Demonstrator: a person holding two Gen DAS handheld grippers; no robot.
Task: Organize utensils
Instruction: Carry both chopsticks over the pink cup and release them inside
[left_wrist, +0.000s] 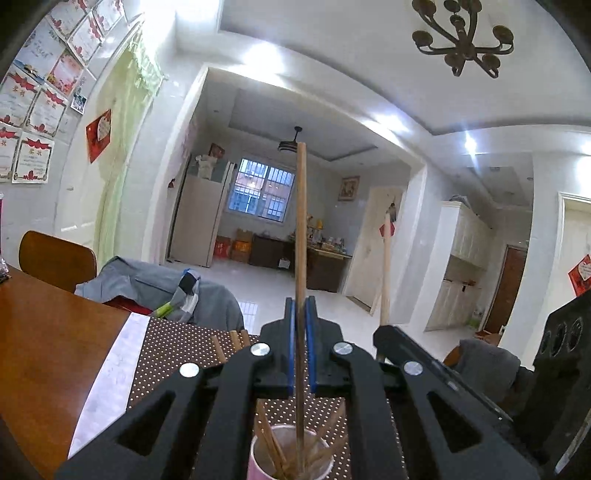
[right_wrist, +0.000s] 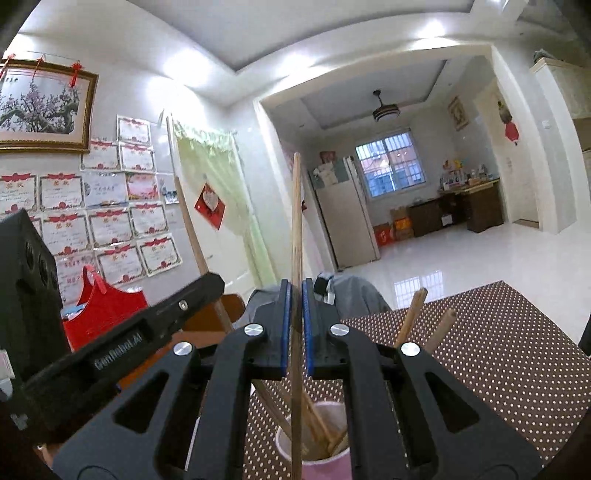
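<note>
A tiled living room lies beyond a wooden table (left_wrist: 44, 332) laid with a brown dotted mat (right_wrist: 498, 350). The left gripper (left_wrist: 301, 314) clamps one upright chopstick (left_wrist: 301, 221), the right gripper (right_wrist: 294, 295) another (right_wrist: 296, 206), both standing over a pink cup (right_wrist: 325, 465) of chopsticks near the mat's near edge.

One marking can be partly read: pale raised lettering, seemingly "GenRobot.AI", runs along the black side of the left gripper (right_wrist: 207, 286), at about eight o'clock in the right wrist view. The red headings on the wall certificates (right_wrist: 110, 229) are too blurred to read.
</note>
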